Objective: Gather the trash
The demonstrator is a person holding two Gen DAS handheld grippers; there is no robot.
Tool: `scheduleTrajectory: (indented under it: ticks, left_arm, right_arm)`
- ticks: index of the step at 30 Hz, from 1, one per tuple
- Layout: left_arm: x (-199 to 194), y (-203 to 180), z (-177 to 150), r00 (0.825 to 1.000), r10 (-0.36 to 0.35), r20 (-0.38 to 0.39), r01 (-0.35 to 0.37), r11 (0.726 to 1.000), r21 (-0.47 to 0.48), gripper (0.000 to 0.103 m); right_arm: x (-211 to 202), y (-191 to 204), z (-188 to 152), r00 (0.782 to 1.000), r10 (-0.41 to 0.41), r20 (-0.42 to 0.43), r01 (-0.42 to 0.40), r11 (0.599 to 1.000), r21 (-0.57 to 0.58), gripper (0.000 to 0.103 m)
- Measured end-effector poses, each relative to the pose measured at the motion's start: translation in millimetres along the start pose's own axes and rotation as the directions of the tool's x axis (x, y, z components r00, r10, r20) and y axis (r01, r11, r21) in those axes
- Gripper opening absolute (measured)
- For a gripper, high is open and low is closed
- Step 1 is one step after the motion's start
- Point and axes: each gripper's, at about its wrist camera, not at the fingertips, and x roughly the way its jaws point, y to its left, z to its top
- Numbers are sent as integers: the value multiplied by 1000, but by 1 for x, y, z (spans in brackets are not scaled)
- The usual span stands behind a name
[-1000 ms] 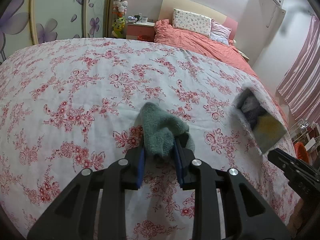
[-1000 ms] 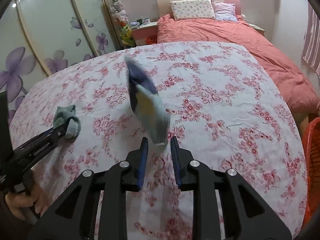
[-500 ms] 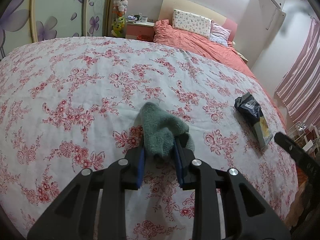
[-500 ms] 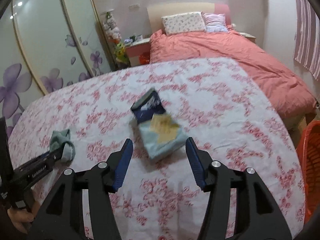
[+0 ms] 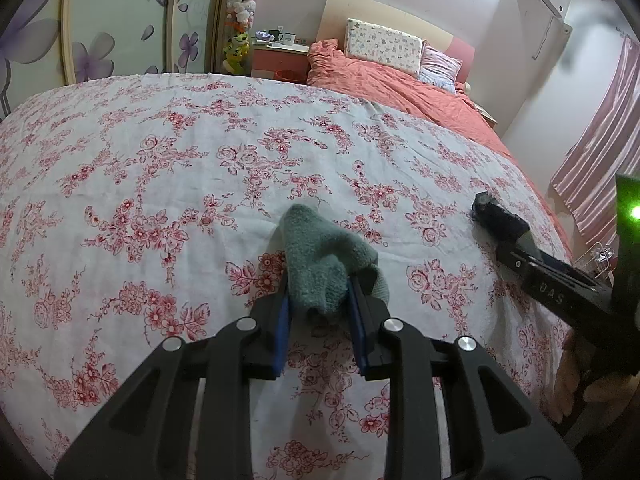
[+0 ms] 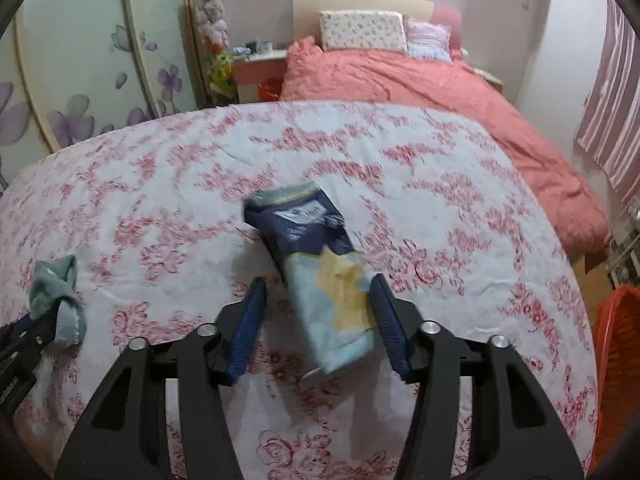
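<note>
While we are working over the rose-print sheet [image 5: 168, 168], we are listing these items. Left gripper [image 5: 320, 312]: we are keeping its blue pads pinched on a green sock [image 5: 320, 264], which is bunching up between them and spilling toward 12 o'clock. Right gripper [image 6: 316, 320]: we are holding it spread wide, gripping nothing. Snack wrapper [image 6: 316, 272], dark blue at the far end, pale blue and yellow nearer: it is lying flat on the sheet, its near half sitting between the open fingers, closer to the 3 o'clock finger [image 6: 390, 332], its far end pointing to 11 o'clock. Orange basket [image 6: 616, 364]: it is standing off the bed at 3 o'clock in the right wrist view.
</note>
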Motion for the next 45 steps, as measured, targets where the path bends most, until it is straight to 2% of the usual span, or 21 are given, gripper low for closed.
scheduleTrajectory:
  ticks: [2,4,6,8,10,11,13,14,20,29,38,45]
  left_arm:
    - [0,1,0,1000,-3,0,3,1000,-2,27]
    - [-1,0,0,1000,0,0,0,1000,0,27]
    - [0,-2,0,1000,1,0,-1,1000,10,28]
    - [0,-4,1,1000,-3,0,3,1000,22,34]
    - [1,-6,1,1000,-7,0,7,1000,29,35]
    - [2,-7,1,1000,-9,1,9,999,31,32]
    - [4,-8,2,1000,-24,-8,24,999,31,16]
    - [4,-8,2,1000,-24,-6,24,999,33,15]
    - [-11,-22,3,999,-19,35,17,998,65,14]
    - [-59,-63,0,995,-21,100,7,990,138,14]
    - [-112,-111,-10,982,-62,176,24,978,208,14]
    - [-136,-150,-22,975,-110,195,54,962,269,14]
  right_arm:
    - [-2,-7,-1,1000,30,8,-30,999,30,27]
    - [-8,-12,-2,999,48,23,-49,998,46,18]
    - [-14,-14,-4,998,66,25,-67,996,54,14]
    - [-20,-18,-6,996,87,26,-89,994,63,10]
    - [-24,-21,-8,994,101,29,-103,992,71,9]
    - [-28,-24,-10,994,107,33,-109,991,78,8]
    - [-33,-26,-13,992,121,37,-124,989,84,7]
    - [-36,-27,-13,991,126,41,-129,988,86,7]
    - [-63,-37,-18,985,153,82,-161,982,97,7]
    - [-115,-48,-30,970,177,164,-195,975,104,7]
    - [-167,-77,-47,956,146,255,-184,973,136,7]
    - [-197,-104,-60,946,91,311,-148,975,167,7]
